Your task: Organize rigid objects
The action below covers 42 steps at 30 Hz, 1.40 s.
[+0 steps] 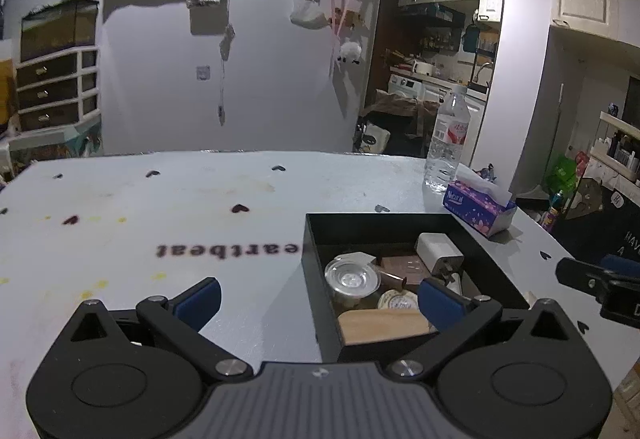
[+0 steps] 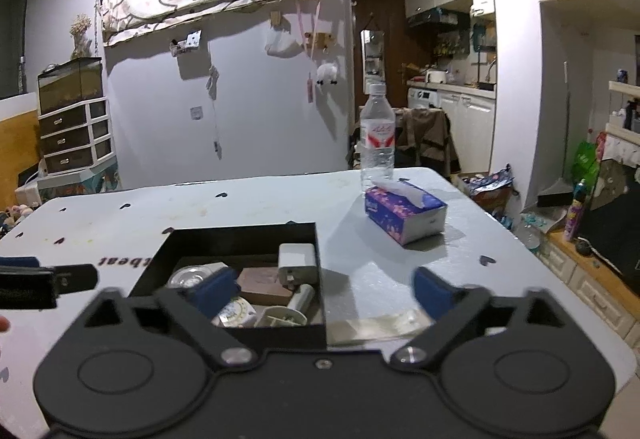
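A black open box (image 1: 312,259) stands on the pale table and holds several small objects: a clear round lid (image 1: 352,277), a white charger (image 1: 438,249), a brown flat block (image 1: 404,267), a round tin (image 1: 398,301) and a wooden piece (image 1: 384,325). The box also shows in the right wrist view (image 2: 240,233) with the charger (image 2: 297,258). My left gripper (image 1: 320,299) is open and empty, its right finger over the box's near edge. My right gripper (image 2: 324,291) is open and empty, straddling the box's right wall. A clear plastic strip (image 2: 376,325) lies beside the box.
A purple tissue box (image 2: 404,213) and a water bottle (image 2: 377,137) stand at the table's far right. The table (image 1: 160,207) has printed hearts and lettering. The right gripper's tip shows at the right of the left wrist view (image 1: 592,279). Drawers and a kitchen lie beyond.
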Available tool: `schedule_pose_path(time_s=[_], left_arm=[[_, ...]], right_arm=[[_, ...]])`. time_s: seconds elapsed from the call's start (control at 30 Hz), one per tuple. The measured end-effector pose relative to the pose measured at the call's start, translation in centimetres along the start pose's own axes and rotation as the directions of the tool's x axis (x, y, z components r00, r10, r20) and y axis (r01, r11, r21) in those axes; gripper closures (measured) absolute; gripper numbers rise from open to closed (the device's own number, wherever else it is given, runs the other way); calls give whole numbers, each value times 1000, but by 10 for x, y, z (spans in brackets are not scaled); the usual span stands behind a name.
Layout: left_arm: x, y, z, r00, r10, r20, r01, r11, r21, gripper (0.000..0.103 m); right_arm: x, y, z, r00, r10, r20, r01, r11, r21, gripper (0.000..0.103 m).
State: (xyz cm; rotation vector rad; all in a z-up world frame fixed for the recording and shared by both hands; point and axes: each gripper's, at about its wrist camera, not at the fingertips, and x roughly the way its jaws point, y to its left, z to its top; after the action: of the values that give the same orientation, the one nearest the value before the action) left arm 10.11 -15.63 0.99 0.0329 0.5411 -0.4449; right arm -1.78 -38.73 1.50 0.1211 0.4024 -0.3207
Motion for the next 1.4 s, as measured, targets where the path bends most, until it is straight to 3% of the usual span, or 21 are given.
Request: schedule_pose_path(time_s=[0.17,0.47,1.4], left_arm=[[-21,-1,-13,998,48,46,-48,999,2,0],[-56,-7,-32,992,63,112,-67,997,28,0],[-70,-7,-40,987,86,135,-90,996,20,0]], right_arm=[[-16,-2,-8,1000,6,17,-6,1000,-14,0],[-36,-2,-20,999,4,43,-3,1000,-22,0],[-43,-2,-25,998,-16,56,17,1000,-24,0]])
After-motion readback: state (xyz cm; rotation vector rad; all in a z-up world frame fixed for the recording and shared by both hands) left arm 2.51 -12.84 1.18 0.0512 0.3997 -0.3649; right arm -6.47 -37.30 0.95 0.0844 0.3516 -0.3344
